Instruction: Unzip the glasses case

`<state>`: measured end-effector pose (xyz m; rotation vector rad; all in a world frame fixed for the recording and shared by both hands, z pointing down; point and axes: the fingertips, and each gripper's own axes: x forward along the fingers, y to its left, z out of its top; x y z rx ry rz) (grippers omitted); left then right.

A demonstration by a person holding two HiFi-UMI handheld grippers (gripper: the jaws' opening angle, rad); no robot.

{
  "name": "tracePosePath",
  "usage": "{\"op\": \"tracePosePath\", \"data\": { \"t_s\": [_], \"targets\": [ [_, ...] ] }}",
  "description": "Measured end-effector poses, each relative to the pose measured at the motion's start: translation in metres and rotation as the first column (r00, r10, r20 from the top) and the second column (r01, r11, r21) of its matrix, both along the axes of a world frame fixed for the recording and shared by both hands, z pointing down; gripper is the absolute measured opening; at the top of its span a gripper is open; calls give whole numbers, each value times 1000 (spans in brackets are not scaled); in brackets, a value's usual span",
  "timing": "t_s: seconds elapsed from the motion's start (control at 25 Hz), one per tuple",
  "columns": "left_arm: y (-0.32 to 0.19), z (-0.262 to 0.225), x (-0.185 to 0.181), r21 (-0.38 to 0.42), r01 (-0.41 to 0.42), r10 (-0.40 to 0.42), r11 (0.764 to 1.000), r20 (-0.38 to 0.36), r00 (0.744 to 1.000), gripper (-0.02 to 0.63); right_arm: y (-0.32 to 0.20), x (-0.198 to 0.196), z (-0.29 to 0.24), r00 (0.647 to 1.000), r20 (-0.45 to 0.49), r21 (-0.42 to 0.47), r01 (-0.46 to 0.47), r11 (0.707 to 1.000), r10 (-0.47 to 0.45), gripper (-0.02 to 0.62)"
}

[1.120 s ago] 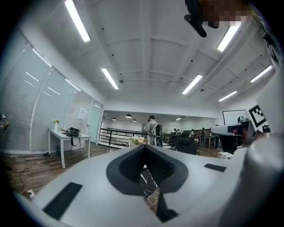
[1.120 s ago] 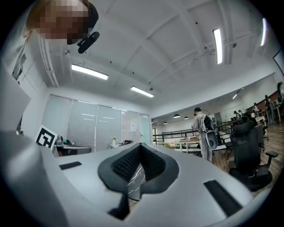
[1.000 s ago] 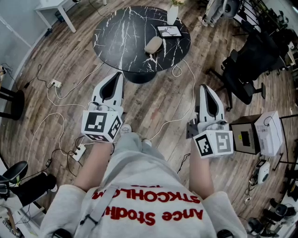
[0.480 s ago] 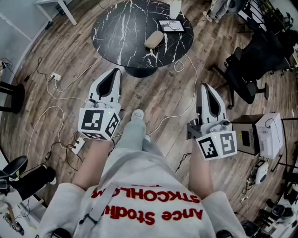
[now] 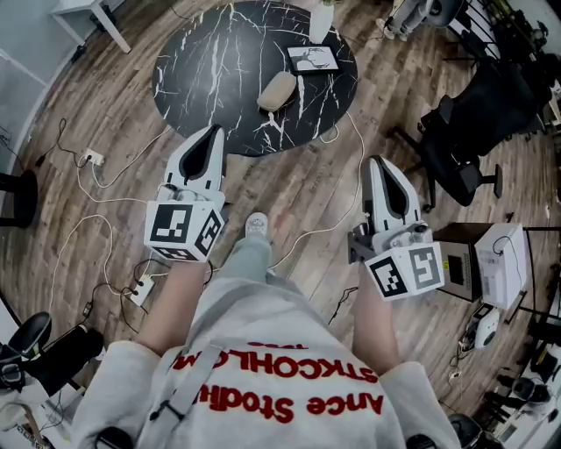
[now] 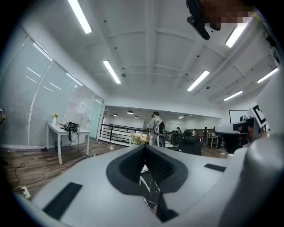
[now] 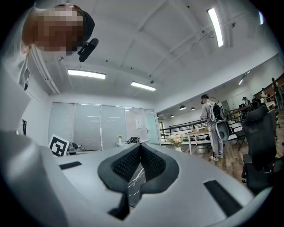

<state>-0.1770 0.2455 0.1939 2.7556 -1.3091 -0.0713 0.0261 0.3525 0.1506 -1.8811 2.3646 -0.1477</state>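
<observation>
The beige glasses case (image 5: 277, 90) lies closed on the round black marble table (image 5: 210, 70), right of the table's middle. Both grippers are held level over the wooden floor, short of the table. My left gripper (image 5: 213, 131) points at the table's near edge, its jaws shut and empty. My right gripper (image 5: 375, 161) hangs right of the table, also shut with nothing in it. In the left gripper view the left gripper (image 6: 144, 147) shows its pads touching, with a strip of marble below them. The right gripper (image 7: 140, 145) looks the same in the right gripper view.
A framed picture (image 5: 308, 59) and a white vase (image 5: 323, 22) stand behind the case. Cables and a power strip (image 5: 140, 289) lie on the floor. A black office chair (image 5: 465, 131) and a white device (image 5: 504, 254) stand at the right. A person (image 6: 155, 128) stands far off.
The person has stepped toward the table. Both grippers have come forward with them, so the table's near edge now lies just ahead of the left gripper. The jaws stay shut.
</observation>
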Motion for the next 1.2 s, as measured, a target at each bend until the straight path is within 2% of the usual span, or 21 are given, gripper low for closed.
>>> {"op": "tracePosePath", "data": {
  "t_s": [0.4, 0.68, 0.88, 1.08, 1.2],
  "targets": [
    [-138, -3, 51, 3, -43, 43, 999, 2, 999, 9, -154, 41, 10, 996, -82, -62, 15, 998, -20, 14],
    [-198, 6, 66, -11, -18, 18, 1000, 18, 1000, 9, -226, 61, 23, 997, -56, -72, 53, 996, -57, 14],
    [-238, 15, 77, -13, 41, -41, 999, 1, 999, 9, -292, 69, 23, 980, -30, 0, 197, 980, -197, 15],
    [-278, 8, 95, 10, 126, -126, 992, -18, 992, 9, -359, 92, 8, 956, -123, 31, 272, 962, -266, 17],
    [-301, 12, 103, -3, 174, -174, 985, -23, 985, 9, -391, 104, 10, 935, -100, 38, 346, 937, -341, 17]
  ]
}}
